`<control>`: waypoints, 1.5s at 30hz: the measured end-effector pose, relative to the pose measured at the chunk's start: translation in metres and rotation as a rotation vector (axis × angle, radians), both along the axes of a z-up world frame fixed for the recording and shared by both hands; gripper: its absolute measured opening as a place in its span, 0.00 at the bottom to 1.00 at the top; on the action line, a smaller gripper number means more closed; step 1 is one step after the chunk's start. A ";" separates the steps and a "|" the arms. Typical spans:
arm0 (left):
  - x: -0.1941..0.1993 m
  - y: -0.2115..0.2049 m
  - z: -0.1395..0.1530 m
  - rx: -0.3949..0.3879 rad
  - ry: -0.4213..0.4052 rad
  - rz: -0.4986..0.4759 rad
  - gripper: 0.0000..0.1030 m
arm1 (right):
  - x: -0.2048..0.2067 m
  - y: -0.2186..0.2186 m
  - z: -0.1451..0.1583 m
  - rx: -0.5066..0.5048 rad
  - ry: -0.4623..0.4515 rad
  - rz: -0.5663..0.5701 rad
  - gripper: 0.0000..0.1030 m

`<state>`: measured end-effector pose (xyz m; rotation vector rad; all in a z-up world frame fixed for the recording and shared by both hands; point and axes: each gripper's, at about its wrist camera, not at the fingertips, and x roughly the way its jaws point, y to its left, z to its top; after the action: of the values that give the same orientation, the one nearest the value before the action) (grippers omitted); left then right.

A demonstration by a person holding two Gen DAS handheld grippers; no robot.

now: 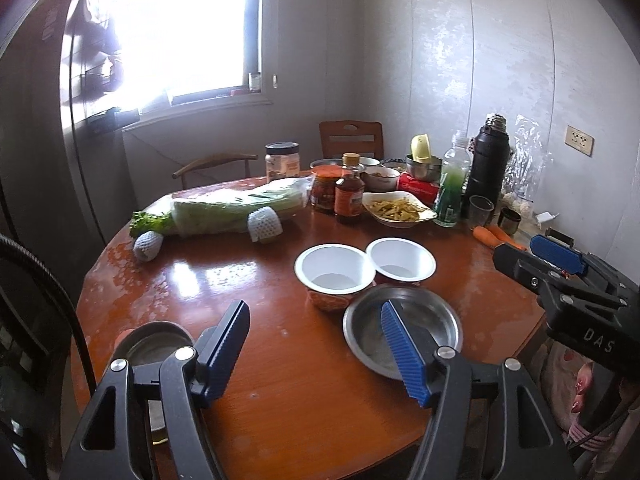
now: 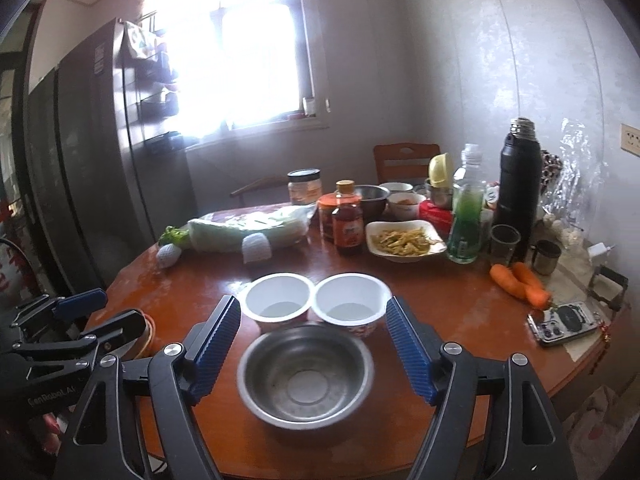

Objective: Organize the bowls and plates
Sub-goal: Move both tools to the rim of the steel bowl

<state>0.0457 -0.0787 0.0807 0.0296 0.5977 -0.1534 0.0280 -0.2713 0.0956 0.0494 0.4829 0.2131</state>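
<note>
Two white bowls with red patterned sides stand side by side mid-table, the left bowl (image 1: 334,268) (image 2: 278,296) touching the right bowl (image 1: 400,260) (image 2: 352,296). Just in front of them sits a steel bowl (image 1: 416,332) (image 2: 306,376). My right gripper (image 2: 312,301) (image 1: 516,248) is open, with the steel bowl low between its fingers and untouched. My left gripper (image 1: 313,306) (image 2: 122,306) is open and empty over bare table, its right finger in front of the steel bowl's left rim. A second steel bowl (image 1: 156,344) lies near the table's front-left edge.
Behind the bowls are a white plate of food (image 1: 400,208) (image 2: 404,238), a bagged cabbage (image 1: 232,208), jars, bottles and a black thermos (image 1: 488,168). Carrots (image 2: 520,280) and a phone (image 2: 564,320) lie at the right. A tall fridge (image 2: 100,160) stands at the left.
</note>
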 end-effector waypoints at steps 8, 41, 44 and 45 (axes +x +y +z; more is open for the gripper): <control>0.011 -0.020 -0.003 -0.004 0.015 -0.041 0.67 | 0.003 -0.022 -0.005 -0.017 0.006 -0.053 0.75; 0.100 -0.053 -0.101 0.015 0.227 -0.079 0.67 | 0.074 -0.032 -0.122 -0.023 0.263 -0.049 0.75; 0.104 -0.055 -0.109 0.014 0.241 -0.084 0.67 | 0.079 -0.031 -0.130 -0.023 0.278 -0.042 0.75; 0.105 -0.055 -0.111 0.012 0.246 -0.087 0.67 | 0.080 -0.030 -0.132 -0.022 0.280 -0.042 0.75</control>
<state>0.1506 -0.1337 -0.0305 0.0492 0.8430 -0.2396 0.1083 -0.3015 -0.0367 0.0682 0.7627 0.1602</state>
